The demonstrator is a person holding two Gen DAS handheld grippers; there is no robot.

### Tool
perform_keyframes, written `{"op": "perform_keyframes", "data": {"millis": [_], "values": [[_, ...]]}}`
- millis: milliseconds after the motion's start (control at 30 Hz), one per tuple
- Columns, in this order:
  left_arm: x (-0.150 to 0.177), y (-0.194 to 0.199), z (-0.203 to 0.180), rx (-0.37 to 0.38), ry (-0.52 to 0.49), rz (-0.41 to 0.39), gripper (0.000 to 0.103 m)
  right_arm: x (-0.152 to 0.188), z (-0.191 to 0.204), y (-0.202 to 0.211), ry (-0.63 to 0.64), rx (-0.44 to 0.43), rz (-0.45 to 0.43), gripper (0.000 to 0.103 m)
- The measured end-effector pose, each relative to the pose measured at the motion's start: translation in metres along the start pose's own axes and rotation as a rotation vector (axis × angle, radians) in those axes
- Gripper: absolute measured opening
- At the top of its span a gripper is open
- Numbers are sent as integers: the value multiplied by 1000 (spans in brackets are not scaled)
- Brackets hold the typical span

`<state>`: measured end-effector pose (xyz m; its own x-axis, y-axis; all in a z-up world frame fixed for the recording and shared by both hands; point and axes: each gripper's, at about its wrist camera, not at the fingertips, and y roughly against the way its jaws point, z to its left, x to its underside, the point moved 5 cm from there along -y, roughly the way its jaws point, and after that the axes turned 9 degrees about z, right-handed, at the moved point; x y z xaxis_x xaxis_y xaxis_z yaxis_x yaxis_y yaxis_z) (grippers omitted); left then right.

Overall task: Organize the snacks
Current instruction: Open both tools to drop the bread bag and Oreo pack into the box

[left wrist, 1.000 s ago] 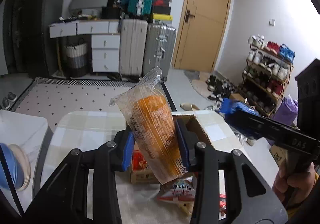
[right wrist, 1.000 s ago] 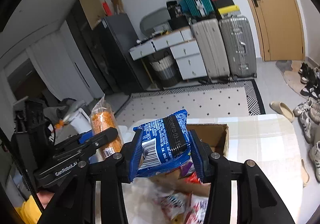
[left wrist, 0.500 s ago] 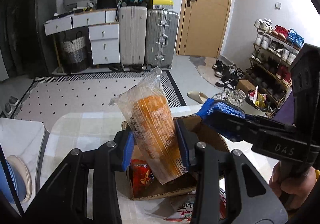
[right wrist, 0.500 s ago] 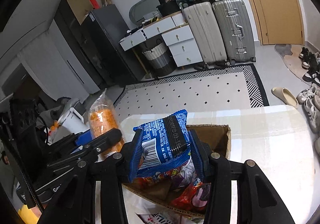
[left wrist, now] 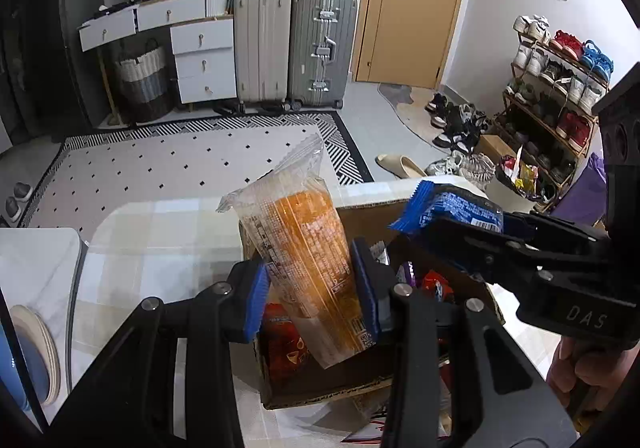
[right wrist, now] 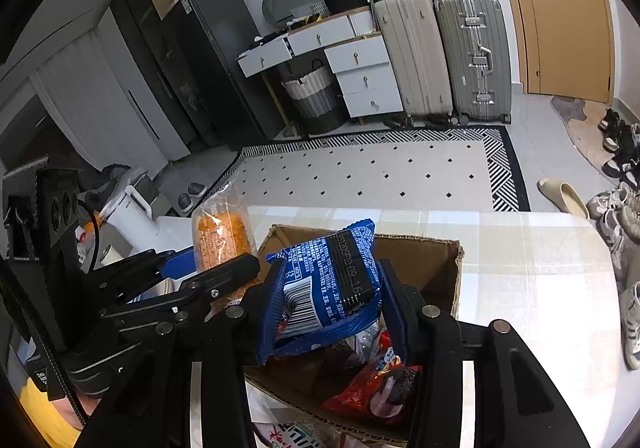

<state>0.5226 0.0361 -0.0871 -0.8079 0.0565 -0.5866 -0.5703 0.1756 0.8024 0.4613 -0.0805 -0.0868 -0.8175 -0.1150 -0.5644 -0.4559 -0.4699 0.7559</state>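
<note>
While several packets already lie inside the open brown cardboard box (left wrist: 360,215), a clear orange-filled snack bag (left wrist: 304,260) and a blue foil packet (right wrist: 332,288) are held clamped above it by left tongs (left wrist: 312,300) and right tongs (right wrist: 332,308); neither is yet released.

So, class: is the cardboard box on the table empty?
No, the cardboard box already holds a red packet and other wrappers.
</note>
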Motion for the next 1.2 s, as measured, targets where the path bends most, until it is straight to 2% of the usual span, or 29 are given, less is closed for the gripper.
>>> {"op": "perform_keyframes", "data": {"millis": [300, 633, 900, 967, 1100, 1200], "values": [[18, -29, 1, 0, -15, 36, 36, 4, -5, -18, -7, 16, 34, 45], [29, -17, -9, -38, -56, 5, 36, 10, -4, -25, -2, 32, 57, 45], [42, 10, 1, -39, -24, -5, 38, 12, 0, -16, 21, 60, 58, 47], [45, 19, 0, -42, -26, -8, 42, 13, 2, -10, 16, 70, 56, 52], [53, 43, -4, -65, -30, -29, 54, 14, 14, 5, 35, 88, 36, 52], [58, 66, -7, -64, -31, -42, 55, 16, 21, 28, 38, 79, 9, 52]]}}
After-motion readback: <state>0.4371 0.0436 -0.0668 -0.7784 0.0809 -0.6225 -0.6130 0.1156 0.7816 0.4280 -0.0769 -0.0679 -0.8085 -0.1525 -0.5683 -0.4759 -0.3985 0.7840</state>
